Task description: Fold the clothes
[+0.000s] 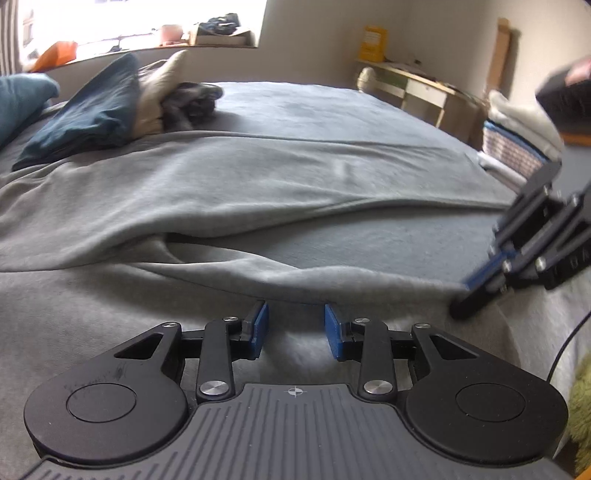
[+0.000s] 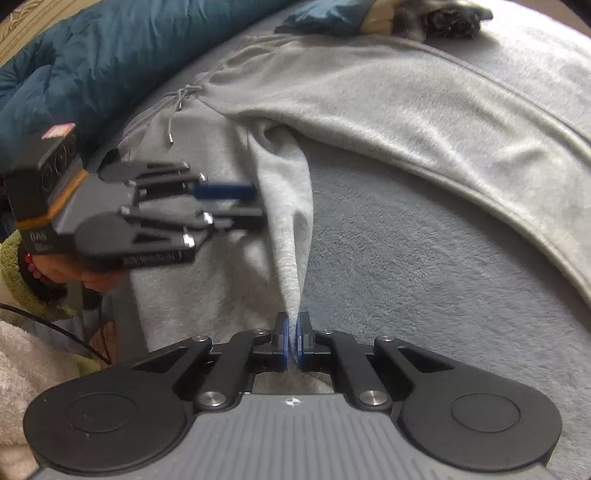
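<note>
Two grippers: both in view, working one pair of grey sweatpants (image 2: 424, 122) on a grey bedspread (image 2: 424, 266).
Right gripper (image 2: 294, 334): jaws pinched tight on a fold of the grey fabric; cloth rises from the blue pads as a narrow taut ridge running away from the camera toward the crotch area.
Left gripper (image 1: 295, 328): jaws part open, a clear gap between the blue pads (image 1: 260, 326); grey fabric lies beneath and between them, pads not pressing on it as far as the frame shows.
Left gripper from right wrist view: seen at left (image 2: 255, 201), fingers pointing right, tips just beside the pulled-up ridge; a hand (image 2: 92, 277) grips its handle below.
Right gripper from left wrist view: at the right edge (image 1: 469, 295), tips down at the fabric edge, blurred.
Sweatpants layout: spread flat across the bed, waistband with drawstring (image 2: 177, 107) toward the upper left of the right wrist view, one leg running off to the right as a broad band.
Other clothes: dark teal garment (image 1: 88, 114) and a small crumpled heap of beige and dark items (image 1: 184, 99) at the far side of the bed, well apart from both grippers.
Teal duvet (image 2: 110, 62): bunched along the far left, just beside the waistband.
Background: window sill with clutter (image 1: 177, 33), wooden desk (image 1: 424, 88) against the wall, stacked folded linens (image 1: 517, 129) at right.
Person: green fleece sleeve (image 2: 22, 284) at the left edge.
</note>
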